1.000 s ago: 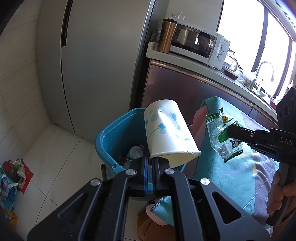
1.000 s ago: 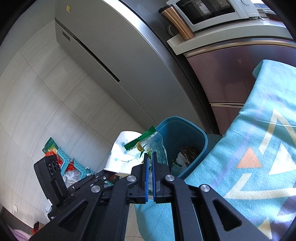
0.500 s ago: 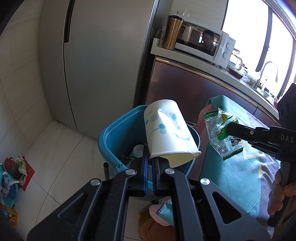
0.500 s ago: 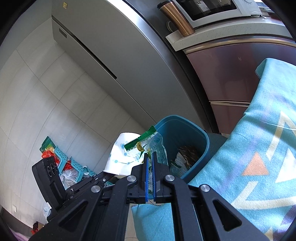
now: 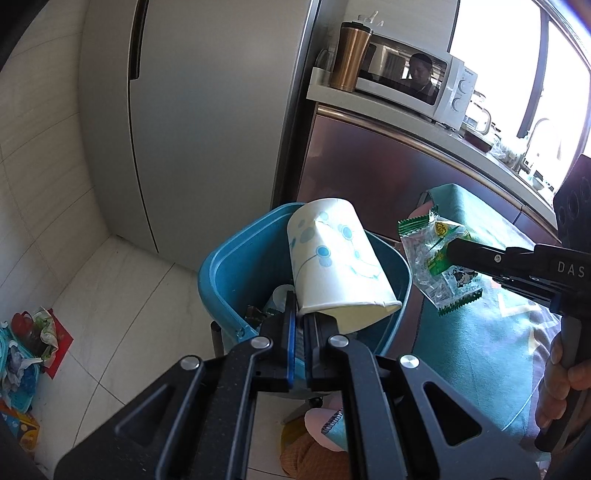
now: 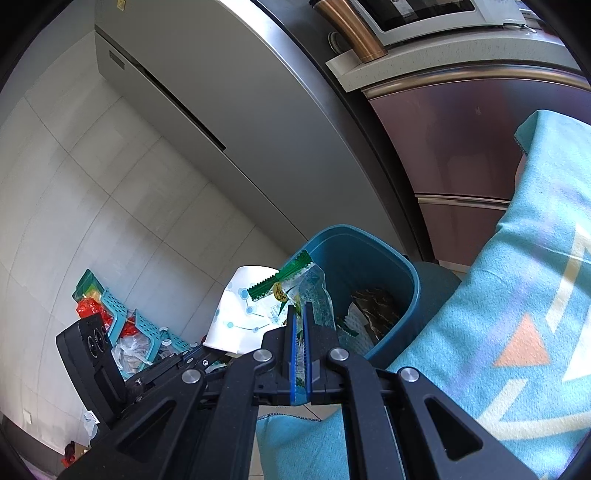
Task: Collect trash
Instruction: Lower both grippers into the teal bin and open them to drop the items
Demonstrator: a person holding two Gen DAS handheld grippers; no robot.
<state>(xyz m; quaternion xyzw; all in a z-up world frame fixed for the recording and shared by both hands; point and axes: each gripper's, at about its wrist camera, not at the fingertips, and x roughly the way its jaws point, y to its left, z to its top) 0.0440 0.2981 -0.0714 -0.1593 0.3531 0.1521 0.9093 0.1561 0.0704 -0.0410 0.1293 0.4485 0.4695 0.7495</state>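
Paper, thin and crushable: the white blue-dotted paper cup (image 5: 334, 264) hangs over the blue plastic bin (image 5: 221, 273), its rim clenched by the left gripper (image 5: 300, 314). At 3 o'clock, the right gripper (image 6: 300, 314) pinches 1 light, crinkly green-edged clear plastic wrapper (image 6: 295, 284).

1. In the left wrist view the blue bin (image 5: 229, 273) now sits higher and further right in the picture than a second ago, and more of its left outer wall shows.
2. The fridge (image 5: 207, 122) and the microwave (image 5: 413, 81) have slid right in that view; the bronze tumbler (image 5: 351, 55) stands closer to the top edge.
3. The snack wrapper (image 5: 436, 266) in the right gripper (image 5: 452, 251) has drawn nearer to the bin's right rim.
4. In the right wrist view the bin (image 6: 391, 266) fills more of the picture, and the tumbler (image 6: 354, 29) is now cut off by the top edge.
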